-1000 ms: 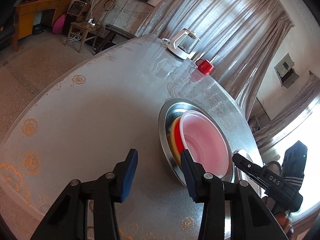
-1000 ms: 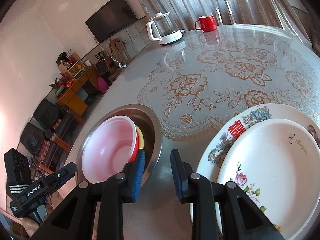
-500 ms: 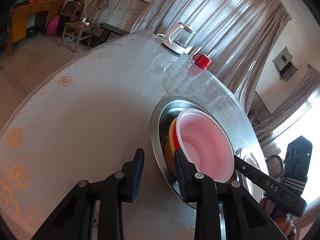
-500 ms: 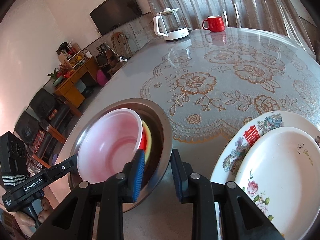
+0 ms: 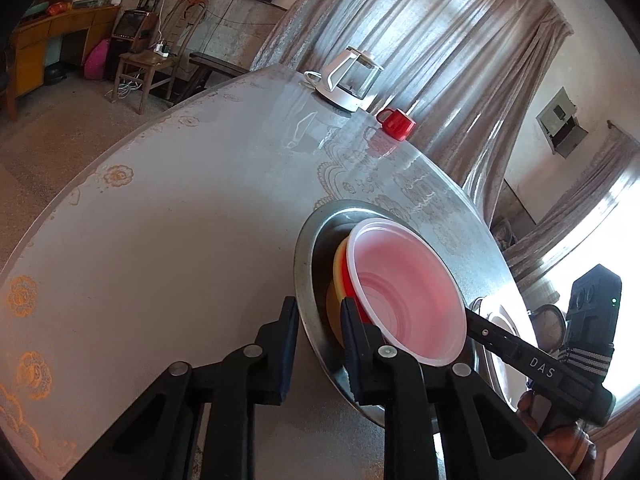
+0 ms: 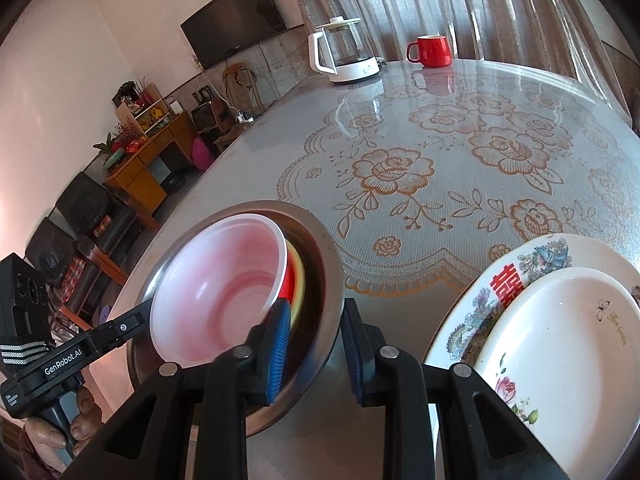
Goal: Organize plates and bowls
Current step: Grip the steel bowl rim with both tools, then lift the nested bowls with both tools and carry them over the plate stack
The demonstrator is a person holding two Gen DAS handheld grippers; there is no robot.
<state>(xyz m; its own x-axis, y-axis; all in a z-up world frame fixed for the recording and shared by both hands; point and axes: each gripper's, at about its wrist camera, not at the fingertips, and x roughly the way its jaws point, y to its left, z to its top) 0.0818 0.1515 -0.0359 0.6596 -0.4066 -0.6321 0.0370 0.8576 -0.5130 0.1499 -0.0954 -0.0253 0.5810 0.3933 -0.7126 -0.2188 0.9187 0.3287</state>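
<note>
A steel basin [image 5: 301, 248] [image 6: 334, 276] stands on the round table, holding a stack of bowls: a translucent pink bowl [image 5: 404, 288] [image 6: 224, 288] on top, red and yellow ones under it. My left gripper [image 5: 319, 340] has its jaws closing down on the basin's near rim, one pad outside and one inside. On the opposite side my right gripper [image 6: 316, 340] straddles the rim, with a gap still showing beside its inner pad. A large patterned plate [image 6: 500, 280] carries a smaller white plate [image 6: 560, 340] to the right of the basin.
A glass kettle [image 6: 344, 56] [image 5: 348, 80] and a red mug [image 6: 430, 50] [image 5: 396, 122] stand at the table's far edge. The flowered tablecloth [image 6: 440, 152] lies between them and the basin. A person's hand [image 6: 60, 428] holds the left gripper's handle.
The left jaws have narrowed from wide apart to tight around the basin rim. Both grippers have come closer to the basin; the right jaws kept their width and now have the rim between them.
</note>
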